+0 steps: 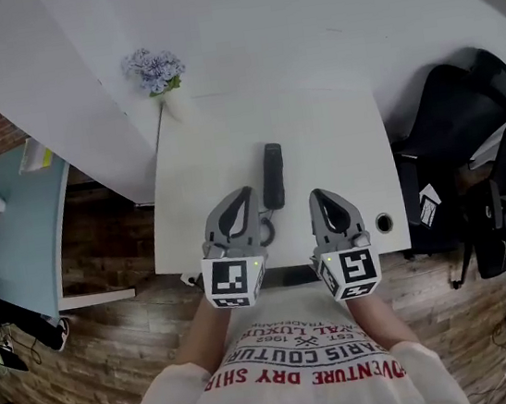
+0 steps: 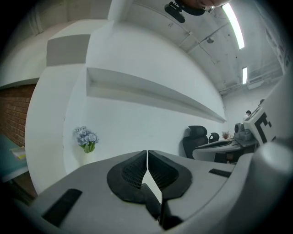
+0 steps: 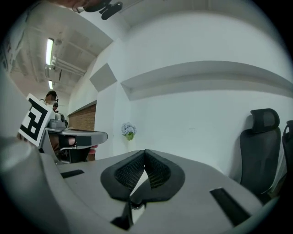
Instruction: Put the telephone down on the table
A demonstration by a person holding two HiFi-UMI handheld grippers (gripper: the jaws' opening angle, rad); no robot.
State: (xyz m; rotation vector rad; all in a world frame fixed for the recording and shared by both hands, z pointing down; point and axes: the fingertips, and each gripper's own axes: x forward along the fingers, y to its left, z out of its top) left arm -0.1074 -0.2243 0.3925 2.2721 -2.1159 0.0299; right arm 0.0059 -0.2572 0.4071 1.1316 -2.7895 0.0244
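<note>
A black telephone handset (image 1: 273, 175) lies flat on the white table (image 1: 319, 140), its length pointing away from me, with a dark cord curling off its near end (image 1: 266, 233). My left gripper (image 1: 244, 194) hovers over the table's near edge, just left of the handset's near end, shut and empty. The right gripper (image 1: 320, 196) is level with it, a little right of the handset, also shut with nothing held. In the left gripper view (image 2: 147, 157) and the right gripper view (image 3: 144, 158) the dark pads meet at the tips. The handset is hidden in both gripper views.
A vase of pale blue flowers (image 1: 154, 70) stands at the table's far left corner against the white wall. A round cable hole (image 1: 384, 223) sits near the table's front right corner. Black office chairs (image 1: 466, 120) stand to the right, a light blue table (image 1: 5, 231) to the left.
</note>
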